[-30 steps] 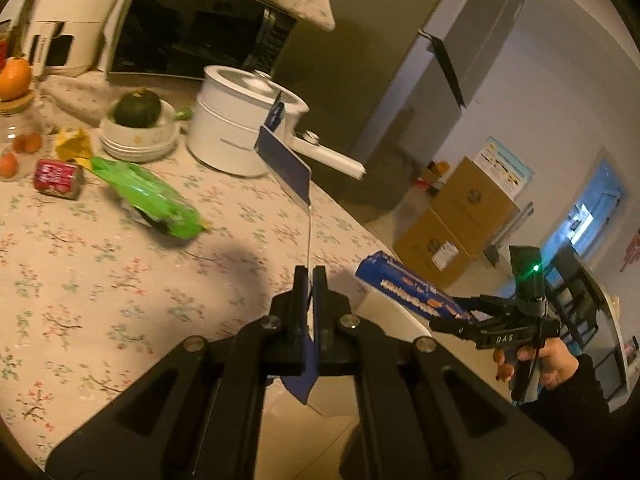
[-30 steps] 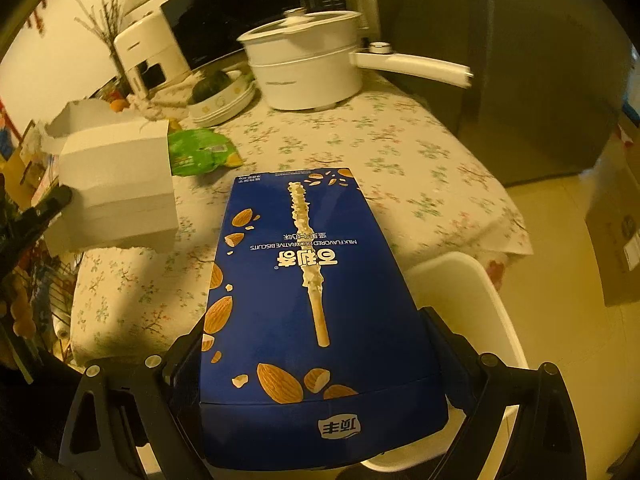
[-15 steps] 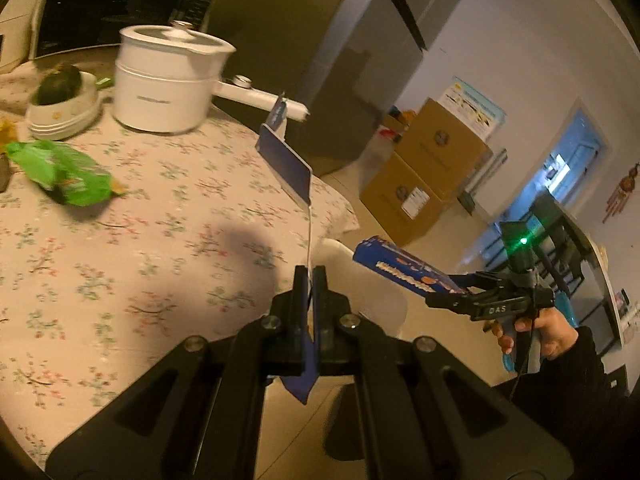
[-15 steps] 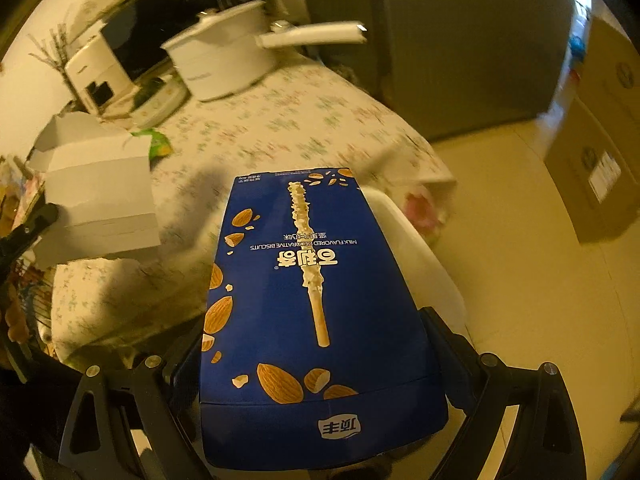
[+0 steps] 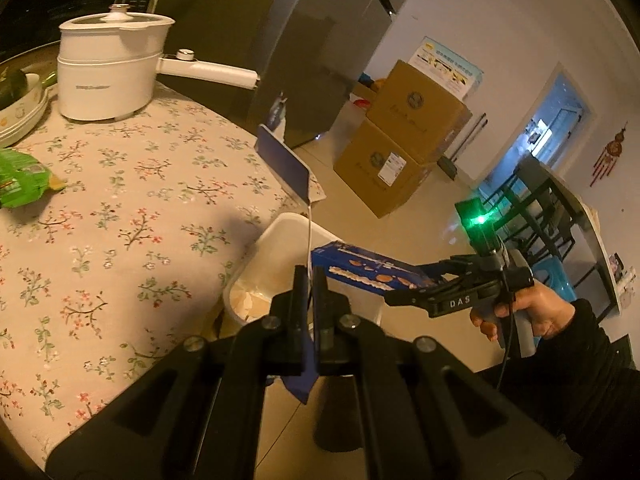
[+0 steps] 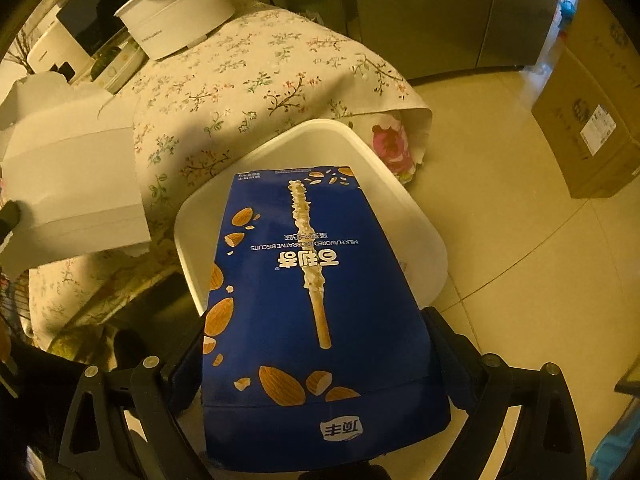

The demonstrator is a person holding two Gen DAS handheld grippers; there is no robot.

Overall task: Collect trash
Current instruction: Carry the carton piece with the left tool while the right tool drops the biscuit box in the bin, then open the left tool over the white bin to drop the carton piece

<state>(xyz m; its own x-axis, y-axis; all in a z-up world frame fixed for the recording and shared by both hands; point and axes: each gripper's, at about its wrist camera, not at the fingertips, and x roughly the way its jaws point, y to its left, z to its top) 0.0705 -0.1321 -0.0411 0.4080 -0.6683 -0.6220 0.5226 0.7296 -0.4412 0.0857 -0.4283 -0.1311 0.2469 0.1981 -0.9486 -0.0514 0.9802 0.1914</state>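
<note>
My left gripper (image 5: 308,276) is shut on a flattened piece of carton (image 5: 286,164), blue on one side and white on the other, which stands edge-on above the fingers. The right wrist view shows its white face (image 6: 72,184) at the left, over the table. A blue biscuit box (image 6: 316,300) with almond pictures is clamped across its width in my right gripper (image 6: 316,336). That box (image 5: 360,270) hangs flat over the open white bin (image 6: 420,220) on the floor by the table's corner. A green wrapper (image 5: 20,184) lies on the table at the far left.
The floral tablecloth (image 5: 120,220) drapes over the corner next to the bin (image 5: 280,236), which holds crumpled paper (image 5: 248,300). A white pot (image 5: 108,68) with a long handle sits at the back. Stacked cardboard boxes (image 5: 400,140) and a grey fridge (image 5: 320,40) stand beyond on the tiled floor.
Both grippers have swung away from the table's middle toward the bin. The right one has tilted down and sunk, so the blue box now hangs over the bin's opening.
</note>
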